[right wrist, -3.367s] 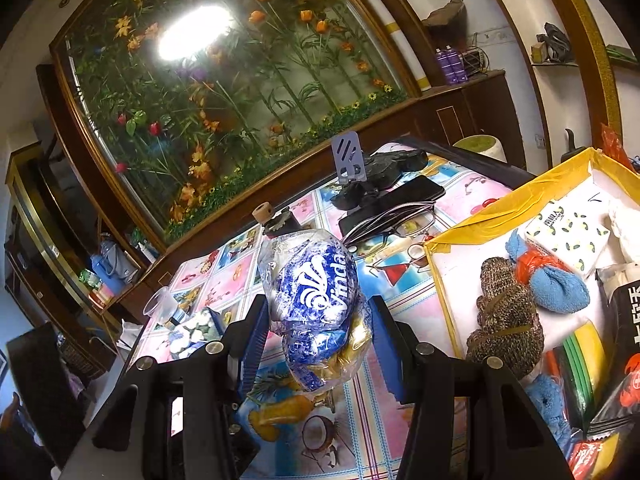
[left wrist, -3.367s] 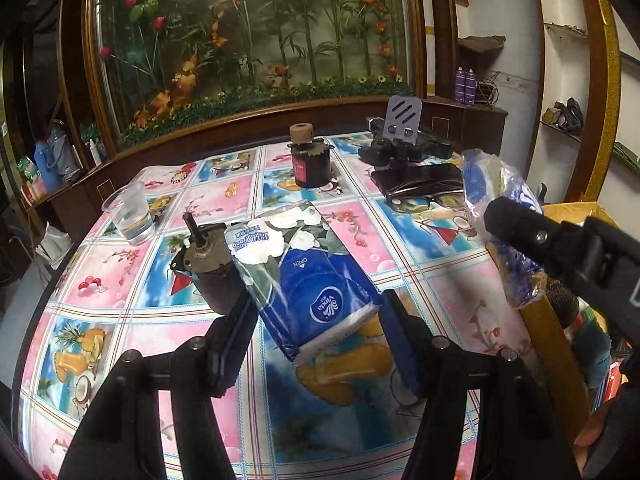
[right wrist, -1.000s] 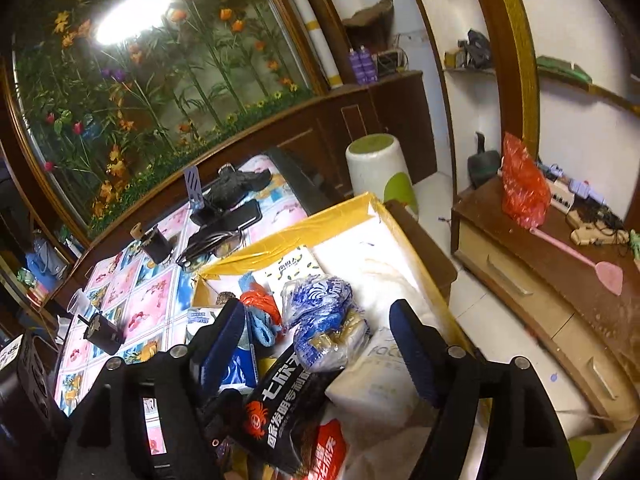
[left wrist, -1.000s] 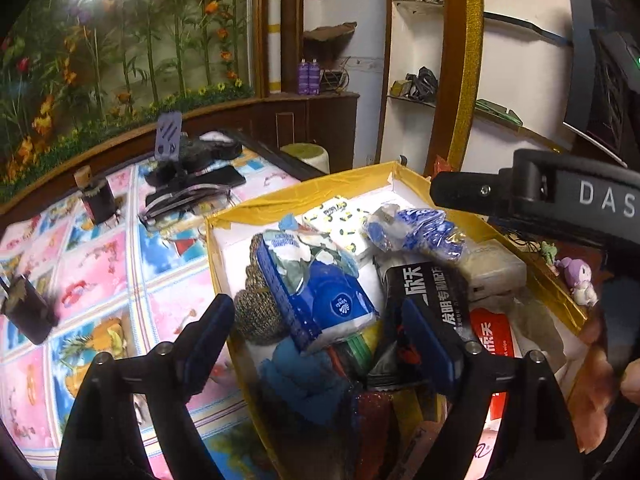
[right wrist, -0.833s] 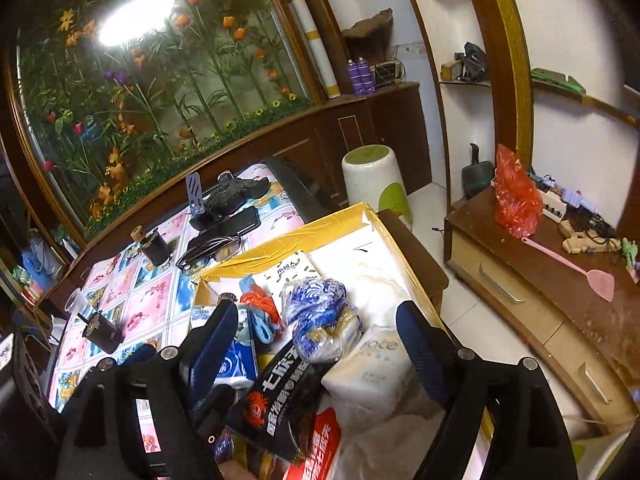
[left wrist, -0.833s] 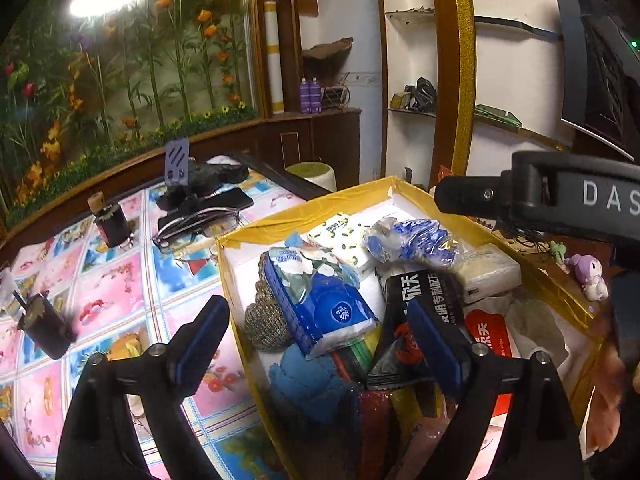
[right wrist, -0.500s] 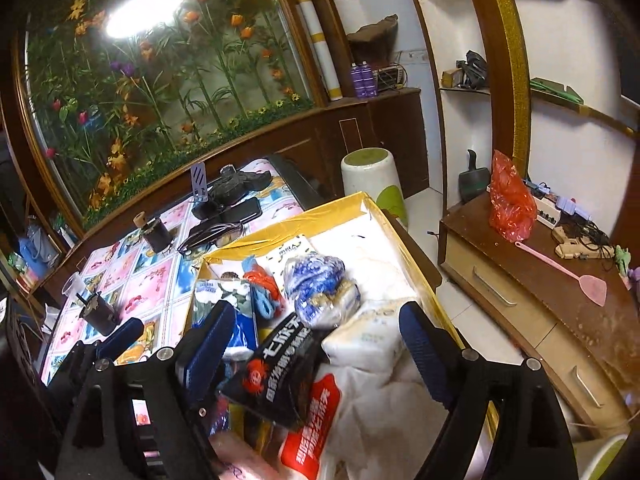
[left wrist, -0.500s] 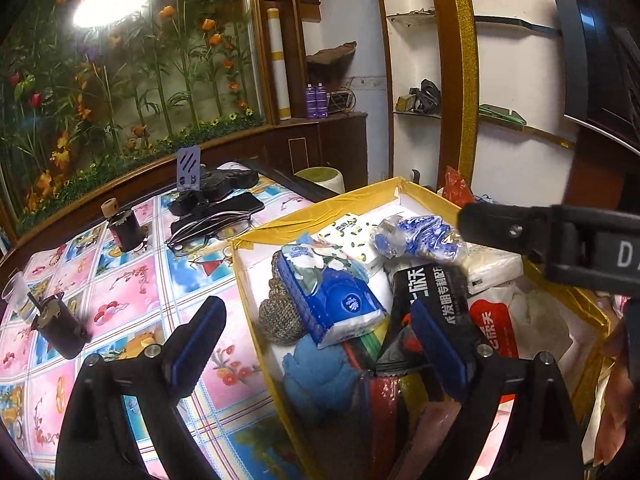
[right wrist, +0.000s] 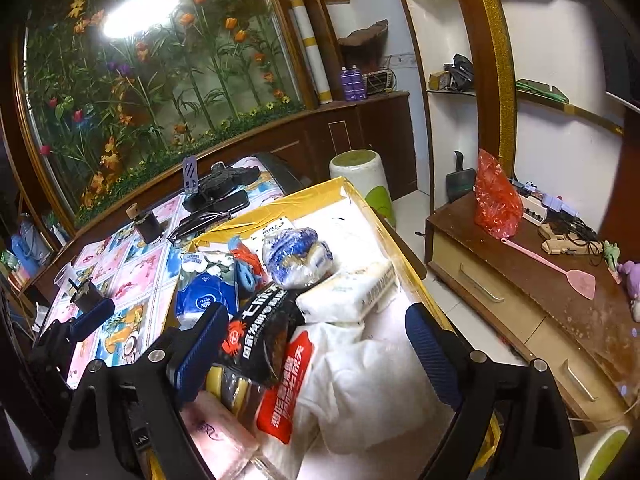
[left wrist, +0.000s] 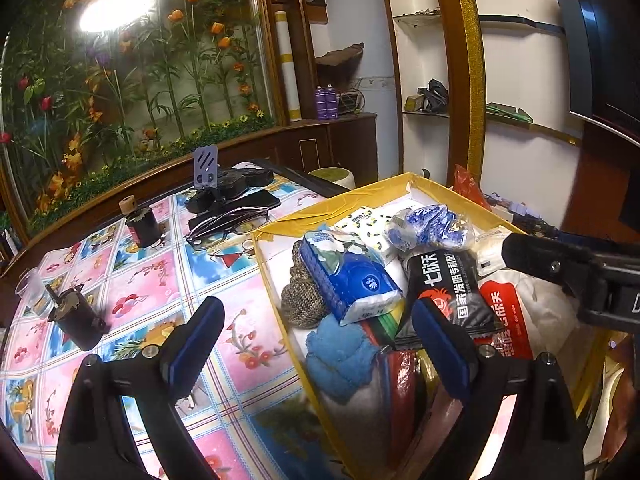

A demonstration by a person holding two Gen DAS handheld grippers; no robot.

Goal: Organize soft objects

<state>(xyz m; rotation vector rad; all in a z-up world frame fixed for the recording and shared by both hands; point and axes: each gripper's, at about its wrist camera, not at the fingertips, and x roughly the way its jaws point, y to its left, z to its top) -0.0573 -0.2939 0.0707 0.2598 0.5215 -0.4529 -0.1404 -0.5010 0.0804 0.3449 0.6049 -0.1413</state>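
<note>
The left tool (left wrist: pixel 316 340) hangs above the seam where the tabletop (left wrist: pixel 132 292) meets the yellow-rimmed box (left wrist: pixel 276 292), its blue-padded fingers (left wrist: pixel 196 332) spread wide apart with nothing between them; one finger sits over the flowered cloth, the other over the box contents. The right tool (right wrist: pixel 316 344) is poised over the near half of the box (right wrist: pixel 400 240), likewise spread wide and empty, its fingers straddling a black snack bag (right wrist: pixel 260 328) and a white bundle (right wrist: pixel 360 376). Inside the box, the blue tissue pack (left wrist: pixel 348 276) lies tilted on a brown knitted piece (left wrist: pixel 298 300), at about 12 o'clock from the left tool's gap; the clear bag with blue print (left wrist: pixel 428 232) rests at roughly 1 o'clock, beyond the black snack bag (left wrist: pixel 444 292). From the right wrist view the tissue pack (right wrist: pixel 208 284) sits at 11 o'clock and the printed bag (right wrist: pixel 296 258) at 12 o'clock, against a white wrapped pack (right wrist: pixel 348 292). A blue fuzzy cloth (left wrist: pixel 340 352) lies beneath the tissue pack, partly covered. The box's near end is cut off behind both tools' bodies, and the lower layers of the pile are too crowded to make out. The right tool's arm crosses the left view at 3 o'clock, hiding part of the box's far rim.
</note>
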